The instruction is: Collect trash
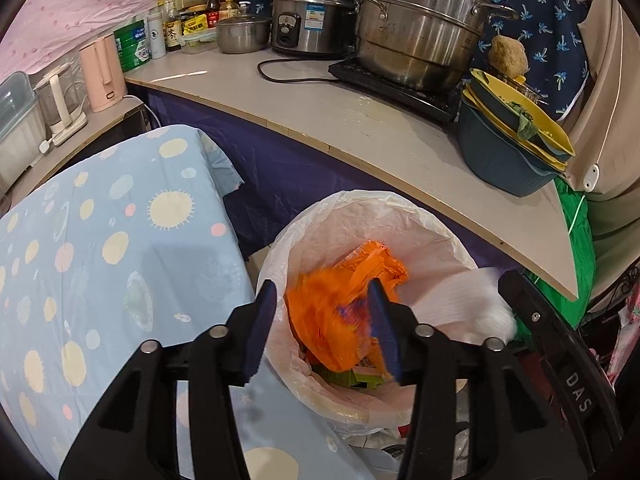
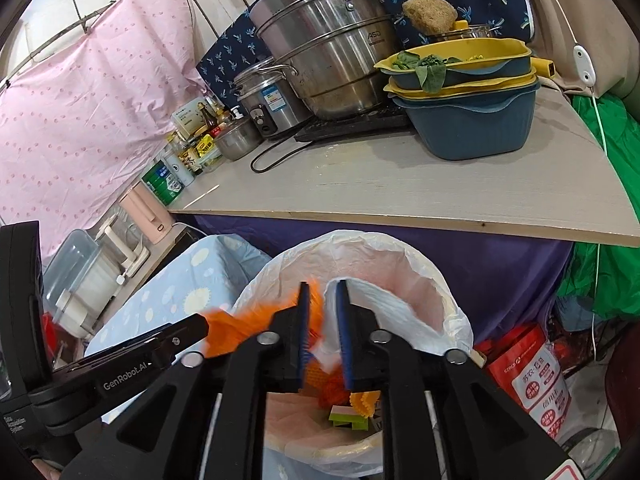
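Note:
A bin lined with a white plastic bag [image 1: 360, 208] [image 2: 400, 248] stands below the counter edge. My left gripper [image 1: 324, 322] hovers over it with its blue pads apart. A blurred orange plastic bag [image 1: 332, 312] [image 2: 228, 326] sits between and below them, inside the bin's mouth. My right gripper [image 2: 324, 332] is also over the bin, its jaws a narrow gap apart. A white crumpled tissue [image 2: 380, 304] [image 1: 472, 304] lies against the liner just right of its fingers. Green and orange wrappers [image 2: 348, 416] lie at the bin's bottom.
A pale wooden counter [image 1: 360, 120] [image 2: 400, 192] overhangs the bin, carrying steel pots [image 1: 420, 24], a rice cooker [image 1: 308, 16], stacked blue and yellow basins [image 1: 508, 136] and bottles. A blue spotted cloth [image 1: 100, 260] covers a surface to the left. A red box [image 2: 528, 376] stands on the floor to the right.

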{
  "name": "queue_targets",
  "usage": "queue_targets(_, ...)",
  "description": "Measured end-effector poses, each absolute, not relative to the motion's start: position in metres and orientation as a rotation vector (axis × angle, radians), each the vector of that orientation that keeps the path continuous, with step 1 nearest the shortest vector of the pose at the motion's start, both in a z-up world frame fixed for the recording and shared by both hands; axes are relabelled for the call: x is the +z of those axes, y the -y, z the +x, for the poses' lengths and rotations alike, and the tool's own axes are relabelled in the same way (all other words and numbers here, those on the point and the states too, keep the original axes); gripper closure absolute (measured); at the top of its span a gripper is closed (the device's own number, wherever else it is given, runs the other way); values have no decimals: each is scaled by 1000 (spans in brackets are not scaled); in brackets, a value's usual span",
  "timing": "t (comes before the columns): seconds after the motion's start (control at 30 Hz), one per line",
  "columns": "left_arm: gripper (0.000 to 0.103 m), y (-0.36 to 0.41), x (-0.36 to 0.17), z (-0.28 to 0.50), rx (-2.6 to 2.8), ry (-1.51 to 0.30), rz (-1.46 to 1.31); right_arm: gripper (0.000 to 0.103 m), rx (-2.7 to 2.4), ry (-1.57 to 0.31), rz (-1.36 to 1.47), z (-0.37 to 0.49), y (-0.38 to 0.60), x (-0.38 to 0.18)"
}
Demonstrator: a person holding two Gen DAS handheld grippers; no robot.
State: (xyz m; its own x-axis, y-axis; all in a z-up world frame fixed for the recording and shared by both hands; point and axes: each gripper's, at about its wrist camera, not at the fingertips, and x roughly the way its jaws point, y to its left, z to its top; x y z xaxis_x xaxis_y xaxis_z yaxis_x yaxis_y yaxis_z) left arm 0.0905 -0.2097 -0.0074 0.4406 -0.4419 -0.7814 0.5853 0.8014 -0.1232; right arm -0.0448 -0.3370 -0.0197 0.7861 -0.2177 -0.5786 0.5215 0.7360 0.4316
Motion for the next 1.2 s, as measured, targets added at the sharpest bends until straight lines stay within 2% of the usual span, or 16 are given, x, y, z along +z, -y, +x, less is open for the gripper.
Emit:
queue_targets(0.1, 55, 208, -7, 90, -636, -910, 175, 68, -434, -517, 619, -49, 335, -17)
queue_targets(0.27, 54, 205, -6, 88, -635, -907, 173, 68, -427, -515, 612, -52, 334, -14)
queue_targets(0.37, 47, 203, -4, 86, -629, -902, 174, 68, -424, -512, 610, -54, 332, -12)
queue_targets(0.5, 46, 198, -1, 84, -625, -895, 172, 67, -419, -514, 599, -58, 325, -10)
queue_targets(0.63, 38, 187, 1, 82, -604, -886, 156, 64, -419, -520, 595, -63, 320, -8)
queue_targets(0.73, 38, 181, 1, 77, -585, -876, 169, 64, -424, -538, 580, -66, 315, -7)
queue_targets(0.9, 35, 170, -2, 70, -552, -858, 200, 54, -432, -555, 540, -73, 303, -6)
queue_targets(1.2, 25, 156, -2, 54, -542, -839, 227, 53, -432, -586, 510, -83, 289, -8)
